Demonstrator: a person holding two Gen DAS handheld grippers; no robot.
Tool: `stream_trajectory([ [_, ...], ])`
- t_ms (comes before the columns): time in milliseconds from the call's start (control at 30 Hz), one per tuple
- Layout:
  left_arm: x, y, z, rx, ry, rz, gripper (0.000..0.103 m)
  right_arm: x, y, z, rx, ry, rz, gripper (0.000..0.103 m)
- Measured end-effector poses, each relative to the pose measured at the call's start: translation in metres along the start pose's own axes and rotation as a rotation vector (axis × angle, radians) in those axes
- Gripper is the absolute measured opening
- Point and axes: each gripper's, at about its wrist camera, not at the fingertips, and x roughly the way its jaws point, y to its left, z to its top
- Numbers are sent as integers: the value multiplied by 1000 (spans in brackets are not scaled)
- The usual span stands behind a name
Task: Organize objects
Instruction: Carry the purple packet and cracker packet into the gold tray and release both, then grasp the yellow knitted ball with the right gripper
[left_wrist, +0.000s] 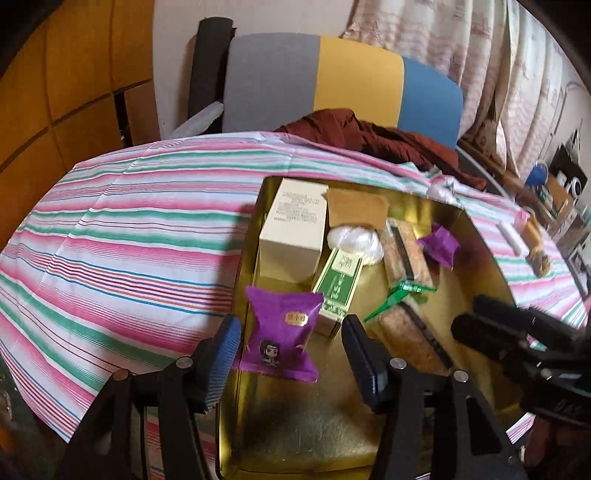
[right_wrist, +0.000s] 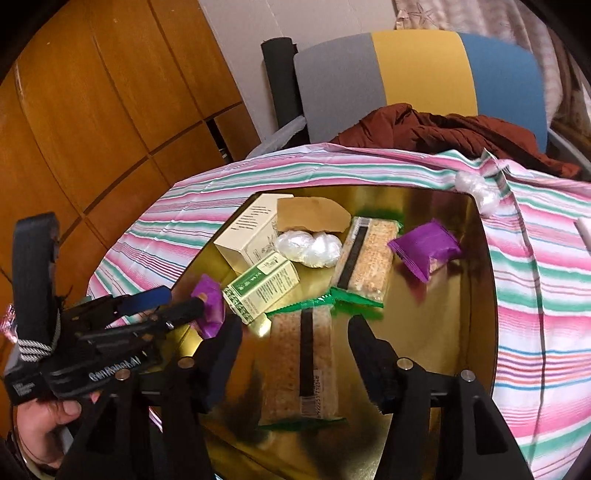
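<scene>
A gold tin tray (left_wrist: 491, 266) is set on a bench covered by a striped cloth (left_wrist: 122, 236). Inside it, a cream box (left_wrist: 291, 236) is seen at the far left corner, with a brown paper piece (left_wrist: 356, 210) and a white plastic wad (left_wrist: 354, 240) beside it. A green box (left_wrist: 338, 284) is laid against the cream box, and two cracker packs (right_wrist: 301, 354) are placed end to end along the middle. A small purple packet (right_wrist: 424, 251) is found toward the right wall.

The left gripper (left_wrist: 291, 332) is held spread wide at the tray's left rim, and a purple snack pouch (left_wrist: 280, 332) is framed between its fingers; contact appears absent, though the blur leaves this unsure. The right gripper (right_wrist: 295, 343) is likewise held apart, above the nearer cracker pack, gripping nothing. A second plastic wad (right_wrist: 476, 192) is left on the cloth beyond the tray.
</scene>
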Motion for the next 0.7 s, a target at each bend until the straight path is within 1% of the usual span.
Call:
stream_trajectory([
  [100,-6,0,3,-20,-30,-8,58,0,-4,-2,16,2,-1,61],
  [267,-10,-3,7,-28,-47,-14,58,-1,-5,-4,19,0,2,61],
  [533,-12,-13,7,-46,-57,-90,58,-8,-7,-2,9,-32,-18,61],
  [700,-13,-28,8,-21,-59,-128,59,-18,-16,2,17,-59,-45,61],
])
